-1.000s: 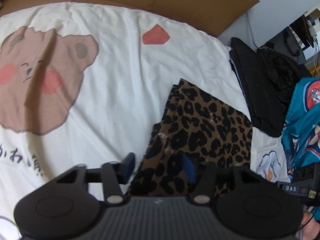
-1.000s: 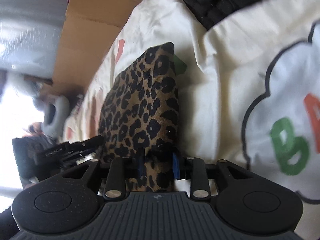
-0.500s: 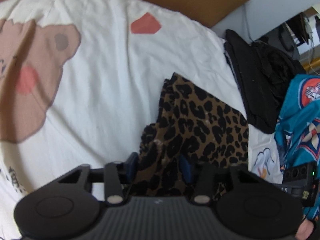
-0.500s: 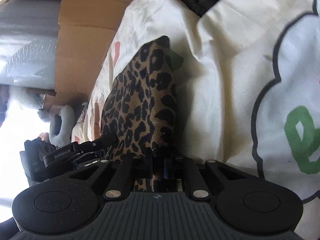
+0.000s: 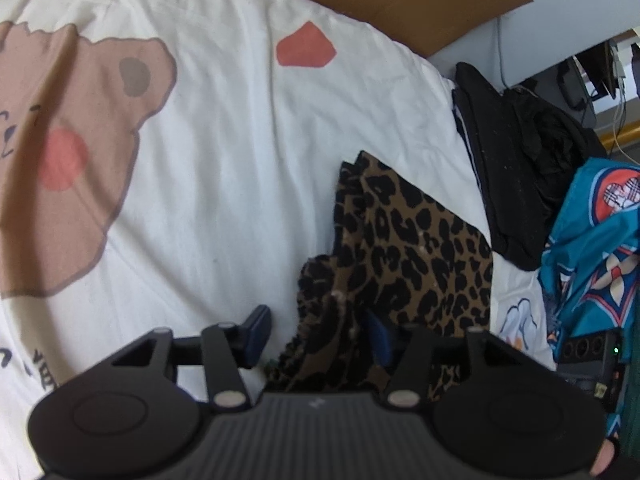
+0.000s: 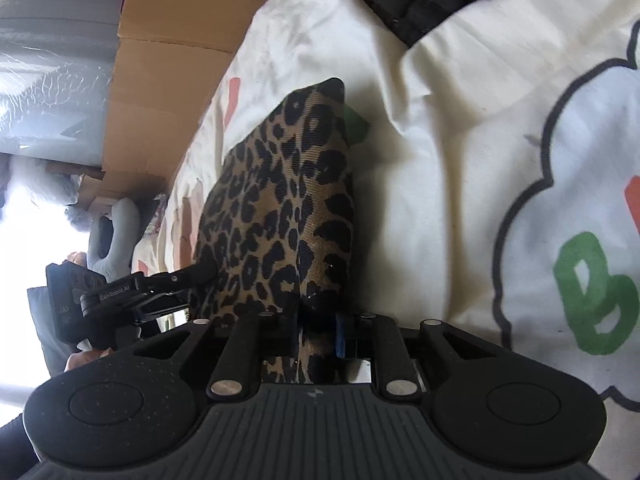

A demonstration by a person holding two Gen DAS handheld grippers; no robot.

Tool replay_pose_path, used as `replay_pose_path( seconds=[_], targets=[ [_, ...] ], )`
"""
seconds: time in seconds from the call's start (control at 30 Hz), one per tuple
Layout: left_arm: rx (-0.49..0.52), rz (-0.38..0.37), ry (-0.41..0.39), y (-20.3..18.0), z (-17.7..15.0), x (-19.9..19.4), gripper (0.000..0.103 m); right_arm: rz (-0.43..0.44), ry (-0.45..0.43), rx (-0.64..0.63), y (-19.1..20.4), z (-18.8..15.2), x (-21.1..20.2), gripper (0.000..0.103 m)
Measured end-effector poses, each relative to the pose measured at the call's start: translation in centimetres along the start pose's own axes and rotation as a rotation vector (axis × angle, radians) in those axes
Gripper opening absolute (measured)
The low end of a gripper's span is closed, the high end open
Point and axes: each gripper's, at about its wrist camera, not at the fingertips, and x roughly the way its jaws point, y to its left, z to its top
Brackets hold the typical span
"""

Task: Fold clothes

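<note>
Leopard garment [image 5: 416, 236] lies folded on the bedsheet [image 5: 224, 184]. Left gripper [image 5: 316, 332] opening, straddling its ruffled edge; right gripper [image 6: 318, 332] reopening, fold between its jaws. We release squarely.

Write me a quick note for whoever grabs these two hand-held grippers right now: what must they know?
Left gripper: open, jaws just opening, astride the ruffled near edge of the leopard-print garment; one pad is clear of it.
Right gripper: jaws just eased open slightly; a garment fold fills the gap, apparently pinched.
Done: garment lies folded small on the bear-print sheet, beside the black clothes.
Left: tidy that edge, release; the blue garment looks unfolded.
</note>
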Motion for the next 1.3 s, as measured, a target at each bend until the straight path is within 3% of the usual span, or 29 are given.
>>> replay_pose_path(
  seconds=[0.37,0.57,0.7,0.87,1.3],
  targets=[
    [0.029,-0.091,0.082,0.5,1.4,1.4,0.062,0.012,0.007,0.009,-0.1,0.0,1.0,0.024],
    [0.055,-0.152,0.159,-0.1,1.3,2.4,0.056,0.038,0.01,0.041,-0.3,0.2,1.8,0.024],
    [0.073,-0.146,0.156,-0.1,1.6,2.8,0.048,0.045,0.014,0.049,-0.2,0.3,2.0,0.024],
    [0.104,-0.152,0.147,-0.5,1.6,2.5,0.033,0.031,0.014,0.023,0.5,0.3,1.7,0.009],
    [0.16,-0.122,0.055,-2.8,0.3,-1.5,0.026,-0.034,-0.016,-0.127,4.8,0.0,0.0,0.006]
  ],
)
